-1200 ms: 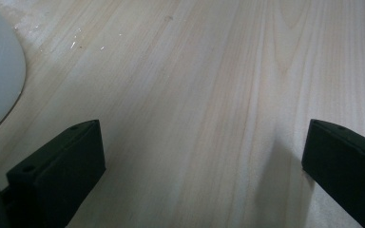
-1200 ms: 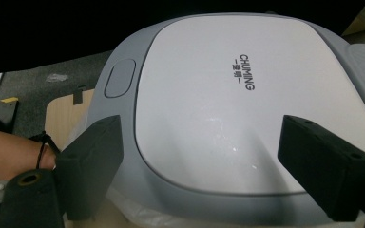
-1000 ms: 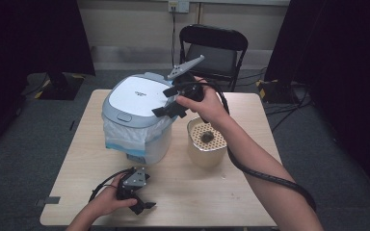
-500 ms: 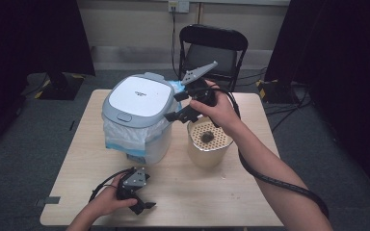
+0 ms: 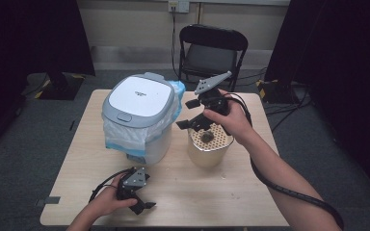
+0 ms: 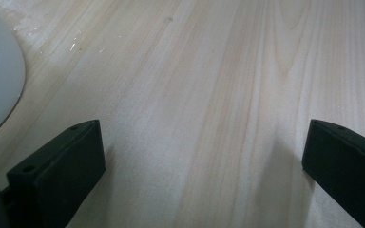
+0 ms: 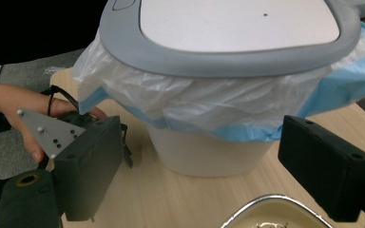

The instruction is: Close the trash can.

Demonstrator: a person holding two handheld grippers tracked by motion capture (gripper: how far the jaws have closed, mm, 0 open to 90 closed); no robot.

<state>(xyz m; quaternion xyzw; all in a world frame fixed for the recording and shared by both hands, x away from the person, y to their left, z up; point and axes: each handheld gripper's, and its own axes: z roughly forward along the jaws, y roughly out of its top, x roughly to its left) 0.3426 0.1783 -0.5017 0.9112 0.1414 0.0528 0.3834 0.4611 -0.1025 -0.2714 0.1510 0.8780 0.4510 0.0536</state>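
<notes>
Right gripper (image 5: 196, 114), jaws wide and empty, centre frame above pot (image 5: 210, 144), beside bin (image 5: 139, 115). Left gripper (image 5: 137, 196), open and empty, lower left on table (image 5: 250, 192).

The bin (image 5: 139, 120) is white with a grey-rimmed lid; its liner bag (image 5: 120, 137) is clear white edged in light blue; the round pot (image 5: 209, 144) is cream with a dotted, perforated top; the desk (image 5: 221, 192) is pale wood grain; both grippers are black with grey plates.
</notes>
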